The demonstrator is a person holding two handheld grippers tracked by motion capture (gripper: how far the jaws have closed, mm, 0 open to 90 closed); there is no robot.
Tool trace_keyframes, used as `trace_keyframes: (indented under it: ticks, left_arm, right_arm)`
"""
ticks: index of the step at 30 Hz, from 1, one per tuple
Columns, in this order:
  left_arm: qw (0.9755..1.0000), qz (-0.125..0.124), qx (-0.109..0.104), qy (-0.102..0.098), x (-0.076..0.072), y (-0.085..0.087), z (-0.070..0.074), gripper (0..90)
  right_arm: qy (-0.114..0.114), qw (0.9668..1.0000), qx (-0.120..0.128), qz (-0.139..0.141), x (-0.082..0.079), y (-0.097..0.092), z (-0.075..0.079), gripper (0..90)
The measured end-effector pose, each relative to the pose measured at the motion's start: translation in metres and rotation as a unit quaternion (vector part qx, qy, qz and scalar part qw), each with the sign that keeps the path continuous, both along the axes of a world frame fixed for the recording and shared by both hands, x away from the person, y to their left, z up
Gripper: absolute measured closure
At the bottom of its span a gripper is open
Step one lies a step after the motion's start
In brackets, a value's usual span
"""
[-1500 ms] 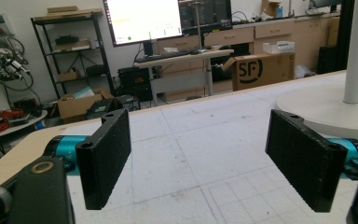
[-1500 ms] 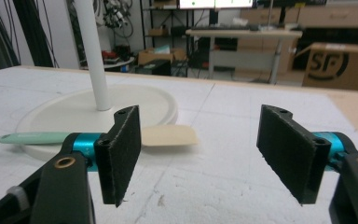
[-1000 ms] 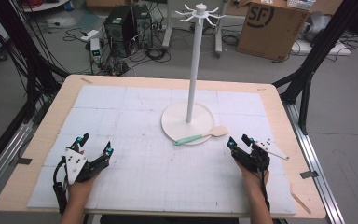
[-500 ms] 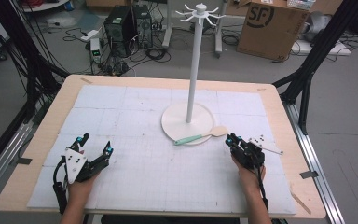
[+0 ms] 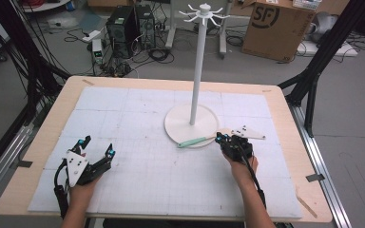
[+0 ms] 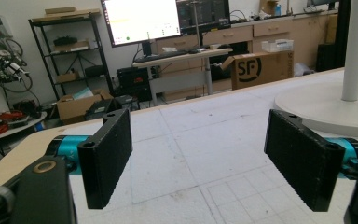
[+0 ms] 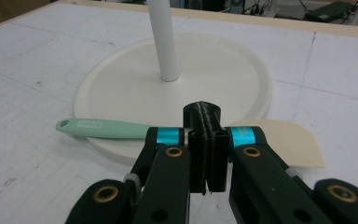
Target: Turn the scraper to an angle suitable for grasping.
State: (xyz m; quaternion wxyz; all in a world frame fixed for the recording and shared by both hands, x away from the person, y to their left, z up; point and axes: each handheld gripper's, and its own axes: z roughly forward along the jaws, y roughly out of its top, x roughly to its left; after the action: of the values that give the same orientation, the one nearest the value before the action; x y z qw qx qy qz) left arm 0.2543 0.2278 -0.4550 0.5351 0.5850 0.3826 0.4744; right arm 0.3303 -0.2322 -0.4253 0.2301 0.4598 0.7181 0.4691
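A spatula (image 5: 195, 141) with a mint-green handle (image 7: 107, 128) and a cream blade (image 7: 289, 140) lies flat, its handle across the front rim of a white stand's round base (image 5: 180, 121). My right gripper (image 5: 221, 138) hovers at the spatula's neck, which its jaws hide. In the right gripper view the gripper (image 7: 205, 116) has just closed; its pads meet with nothing seen between them. My left gripper (image 5: 96, 146) rests at the near left of the mat, and in the left gripper view it (image 6: 198, 158) stands wide open over bare mat.
The stand's tall white pole (image 5: 197, 71) rises from the base and carries a ring of hooks (image 5: 203, 12) at its top. A white gridded mat (image 5: 138, 114) covers the wooden table (image 5: 285, 109). Boxes, cables and frame legs lie on the floor beyond the table.
My right gripper has moved left across the mat to the spatula's neck, and its jaws have gone from open to shut. The left gripper has stayed where it was.
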Motion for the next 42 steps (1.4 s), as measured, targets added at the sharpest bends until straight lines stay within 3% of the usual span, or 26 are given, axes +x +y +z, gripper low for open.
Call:
trace_keyframes:
  ticks: [12, 28, 42]
  left_arm:
    - [1.0000, 0.000, 0.001, 0.001, 0.000, 0.000, 0.000, 24.0]
    - [1.0000, -0.001, 0.001, 0.001, 0.000, 0.000, 0.000, 24.1]
    - [1.0000, -0.001, 0.002, 0.000, 0.000, 0.000, 0.000, 24.1]
  right_arm:
    - [0.062, 0.9976, -0.022, 0.022, 0.027, 0.016, -0.003, 90.0]
    - [0.088, 0.9952, -0.036, 0.022, 0.048, 0.025, -0.002, 90.0]
    - [0.104, 0.9932, -0.047, 0.020, 0.052, 0.028, -0.008, 90.0]
